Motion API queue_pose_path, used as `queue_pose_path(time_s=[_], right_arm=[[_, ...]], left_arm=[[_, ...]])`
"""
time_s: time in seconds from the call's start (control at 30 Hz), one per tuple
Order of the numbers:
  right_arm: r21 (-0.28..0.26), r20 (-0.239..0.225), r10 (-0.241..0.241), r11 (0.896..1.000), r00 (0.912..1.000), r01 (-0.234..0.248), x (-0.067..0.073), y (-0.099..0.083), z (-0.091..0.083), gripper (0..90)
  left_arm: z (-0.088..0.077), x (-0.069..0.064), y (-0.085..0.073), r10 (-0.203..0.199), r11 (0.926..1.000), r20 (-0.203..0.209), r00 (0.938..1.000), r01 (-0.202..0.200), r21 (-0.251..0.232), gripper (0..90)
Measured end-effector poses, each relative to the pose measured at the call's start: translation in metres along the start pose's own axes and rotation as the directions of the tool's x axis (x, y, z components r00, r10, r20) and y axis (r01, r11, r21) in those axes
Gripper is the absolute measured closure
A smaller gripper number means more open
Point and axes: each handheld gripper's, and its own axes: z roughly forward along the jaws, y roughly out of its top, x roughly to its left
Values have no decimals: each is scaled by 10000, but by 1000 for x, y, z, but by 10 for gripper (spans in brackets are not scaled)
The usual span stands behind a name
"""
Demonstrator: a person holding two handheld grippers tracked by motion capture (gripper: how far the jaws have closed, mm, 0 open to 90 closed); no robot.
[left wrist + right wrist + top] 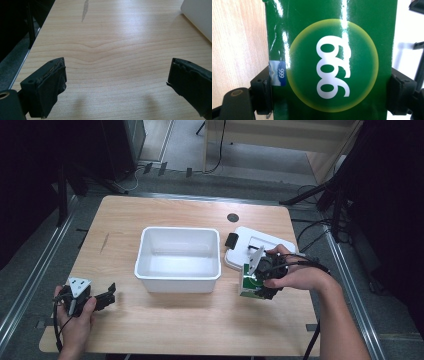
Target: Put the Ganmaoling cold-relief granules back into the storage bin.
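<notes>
In the right gripper view the two black jaws press on the two sides of a green box (332, 60) — the box sits between them and touches both pads. The box is glossy green, with a yellow-green circle and white digits "999" on it, seen turned sideways, and a small blue label at its left edge next to the left jaw. In the high view the right gripper (264, 279) holds this box (246, 287) just right of the white tub (178, 270), near the front corner of a flat white lid (260, 240); the box looks green and white here. I cannot tell if it rests on the table (200, 320) or is lifted a little.

The left gripper (107, 296) is well apart from the box, at the front left part of the table, in the person's left hand (77, 320). In the left gripper view its jaws stand wide open with only bare wood (112, 62) between them — they hold nothing. A corner of the tub (200, 17) shows at the top right there. The tub is empty, and a small black object (231, 240) lies on the lid's left edge.
</notes>
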Motion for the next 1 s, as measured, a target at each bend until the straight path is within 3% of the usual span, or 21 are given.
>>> queue_pose_path(time_s=[1.0], right_arm=[[-193, 303, -277, 9994, 9992, 283, -25, 44, -54, 161]], left_arm=[[0, 1, 0, -20, 10000, 40, 10000, 20, -8, 27]])
